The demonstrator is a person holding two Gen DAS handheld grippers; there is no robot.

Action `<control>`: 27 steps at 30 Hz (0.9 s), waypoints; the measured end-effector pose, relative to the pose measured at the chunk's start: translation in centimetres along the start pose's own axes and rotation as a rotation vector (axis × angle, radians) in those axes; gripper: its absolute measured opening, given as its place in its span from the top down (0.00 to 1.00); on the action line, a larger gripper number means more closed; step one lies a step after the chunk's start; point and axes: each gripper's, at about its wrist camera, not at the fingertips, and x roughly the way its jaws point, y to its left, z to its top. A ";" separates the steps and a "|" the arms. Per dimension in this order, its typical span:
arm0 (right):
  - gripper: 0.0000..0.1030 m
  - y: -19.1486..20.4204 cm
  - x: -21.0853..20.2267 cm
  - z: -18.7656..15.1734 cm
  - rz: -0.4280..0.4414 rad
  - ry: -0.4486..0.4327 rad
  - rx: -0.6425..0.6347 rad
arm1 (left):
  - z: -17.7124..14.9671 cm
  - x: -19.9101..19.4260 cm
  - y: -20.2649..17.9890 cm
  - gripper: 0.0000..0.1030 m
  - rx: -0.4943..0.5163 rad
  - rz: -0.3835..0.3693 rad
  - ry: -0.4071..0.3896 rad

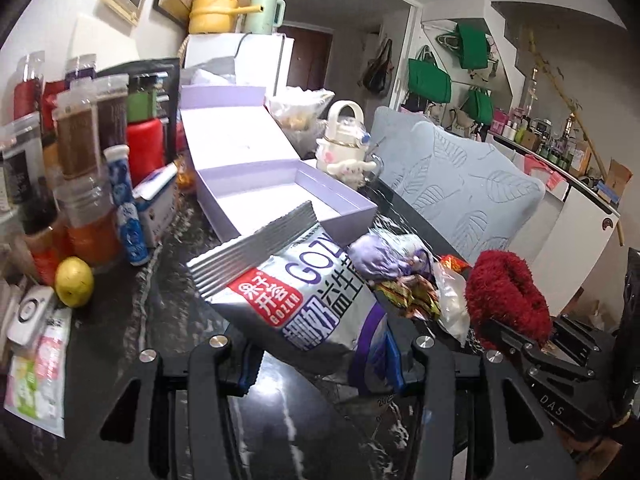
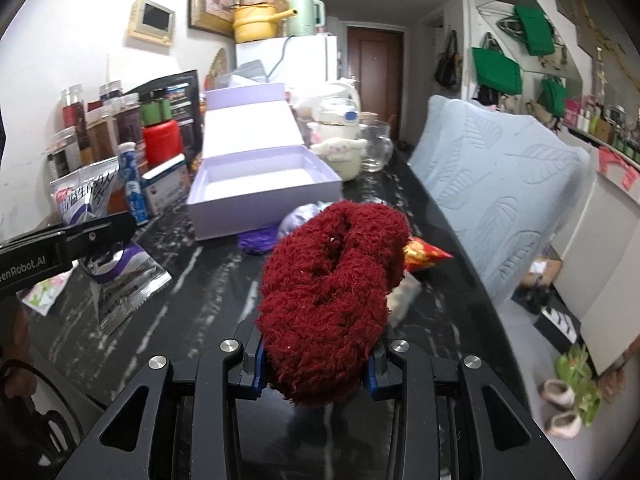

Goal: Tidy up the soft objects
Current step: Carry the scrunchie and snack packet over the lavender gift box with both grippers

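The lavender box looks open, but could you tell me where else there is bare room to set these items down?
The lavender box is empty inside. Bare dark countertop lies between the silver snack bag and red fuzzy item. Crowded: the bottles on the left, and the wrappers beside the box.

The box (image 2: 256, 184) lies on the table (image 2: 208, 292), jars (image 2: 100, 128) left, pillow (image 2: 500, 184) right.

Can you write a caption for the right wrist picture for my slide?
Right gripper squeezes a fuzzy red sock bundle above the dark table.
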 end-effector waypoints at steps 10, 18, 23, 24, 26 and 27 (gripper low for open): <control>0.67 1.6 2.0 3.2 0.073 -0.015 -0.003 | 2.6 -1.1 2.1 0.53 0.028 0.051 -0.044; 0.66 2.6 3.5 7.0 0.080 -0.052 -0.037 | 6.0 -0.9 3.5 0.53 0.048 0.062 -0.094; 0.66 3.3 4.2 9.9 0.071 -0.090 -0.076 | 8.6 -0.2 4.5 0.53 0.059 0.072 -0.135; 0.66 3.4 4.4 10.6 0.074 -0.099 -0.082 | 9.1 0.0 4.7 0.53 0.059 0.071 -0.139; 0.66 3.5 4.9 11.8 0.083 -0.107 -0.086 | 10.0 0.4 4.9 0.53 0.059 0.065 -0.144; 0.66 3.6 5.2 12.4 0.085 -0.110 -0.088 | 10.3 0.6 5.1 0.53 0.059 0.063 -0.147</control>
